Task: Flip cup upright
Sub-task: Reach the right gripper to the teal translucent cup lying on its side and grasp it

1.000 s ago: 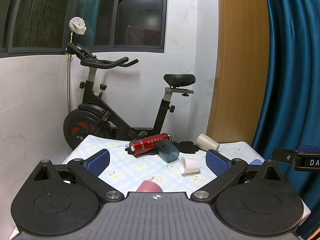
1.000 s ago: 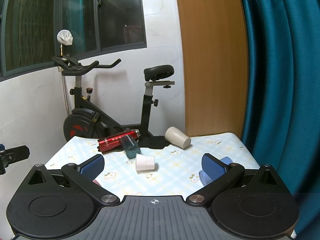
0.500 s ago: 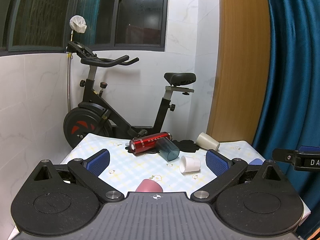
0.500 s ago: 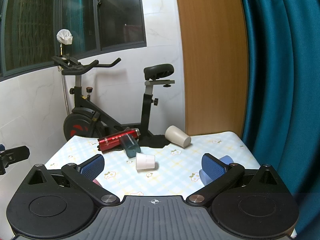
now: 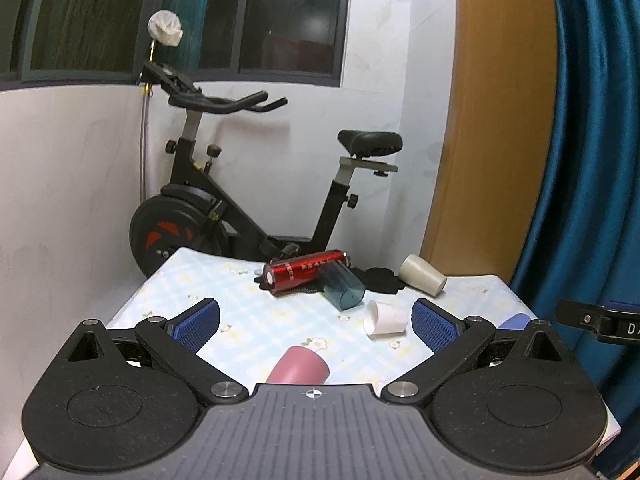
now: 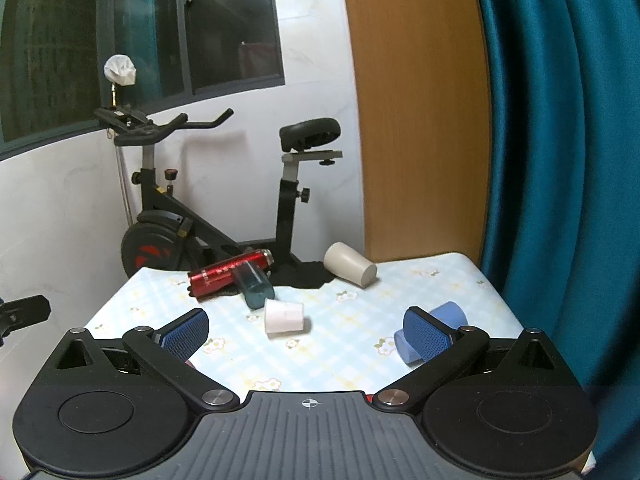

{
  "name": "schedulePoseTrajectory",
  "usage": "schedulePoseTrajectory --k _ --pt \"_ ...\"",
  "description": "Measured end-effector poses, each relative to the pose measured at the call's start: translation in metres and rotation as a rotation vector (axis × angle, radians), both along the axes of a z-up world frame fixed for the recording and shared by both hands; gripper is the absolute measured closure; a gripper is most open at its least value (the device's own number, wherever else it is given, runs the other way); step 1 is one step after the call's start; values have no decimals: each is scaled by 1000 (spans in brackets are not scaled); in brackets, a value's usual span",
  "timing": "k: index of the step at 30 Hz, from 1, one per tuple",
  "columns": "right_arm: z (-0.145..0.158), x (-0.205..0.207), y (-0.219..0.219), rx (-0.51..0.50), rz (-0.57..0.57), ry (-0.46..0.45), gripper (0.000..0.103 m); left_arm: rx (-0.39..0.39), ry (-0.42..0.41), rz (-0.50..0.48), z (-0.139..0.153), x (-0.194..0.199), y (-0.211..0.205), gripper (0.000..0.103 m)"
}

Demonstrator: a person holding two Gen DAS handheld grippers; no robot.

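Observation:
Several cups lie on their sides on a table with a checked cloth (image 5: pixel 248 312). A pink cup (image 5: pixel 298 368) lies just below my open, empty left gripper (image 5: pixel 316 322). A small white cup (image 5: pixel 386 317) (image 6: pixel 283 316), a teal translucent cup (image 5: pixel 343 286) (image 6: pixel 253 286) and a beige cup (image 5: pixel 423 274) (image 6: pixel 350 265) lie farther back. A blue cup (image 6: pixel 452 316) lies behind the right finger of my open, empty right gripper (image 6: pixel 306 330); its tip shows in the left wrist view (image 5: pixel 514 321).
A red bottle (image 5: pixel 306 271) (image 6: pixel 228 273) lies on its side beside a black cloth (image 6: pixel 304 274) at the table's far edge. An exercise bike (image 5: pixel 224 216) stands behind the table. A teal curtain (image 6: pixel 560 160) hangs at the right. The other gripper shows at each view's edge (image 5: pixel 600 322).
Both grippers have shifted slightly; the table objects have not moved and both grippers stay open.

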State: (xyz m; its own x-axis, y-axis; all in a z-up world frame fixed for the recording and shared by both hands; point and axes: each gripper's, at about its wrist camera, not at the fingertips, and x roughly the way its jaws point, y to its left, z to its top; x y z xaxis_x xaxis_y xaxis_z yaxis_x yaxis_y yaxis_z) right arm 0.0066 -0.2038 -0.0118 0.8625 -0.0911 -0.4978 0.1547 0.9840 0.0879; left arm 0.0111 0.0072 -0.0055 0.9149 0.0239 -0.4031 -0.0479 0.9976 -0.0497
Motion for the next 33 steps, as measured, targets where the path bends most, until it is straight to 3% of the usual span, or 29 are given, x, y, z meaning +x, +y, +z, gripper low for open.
schedulePoseTrajectory --k 16,23,33 --pt "-26 72 -23 11 18 96 0 -33 32 128 1 60 40 0" --pt "-46 141 -23 15 109 159 0 -60 72 228 -10 97 71 0" --pt "-99 282 -9 34 306 250 3 -143 155 361 -39 128 112 1"
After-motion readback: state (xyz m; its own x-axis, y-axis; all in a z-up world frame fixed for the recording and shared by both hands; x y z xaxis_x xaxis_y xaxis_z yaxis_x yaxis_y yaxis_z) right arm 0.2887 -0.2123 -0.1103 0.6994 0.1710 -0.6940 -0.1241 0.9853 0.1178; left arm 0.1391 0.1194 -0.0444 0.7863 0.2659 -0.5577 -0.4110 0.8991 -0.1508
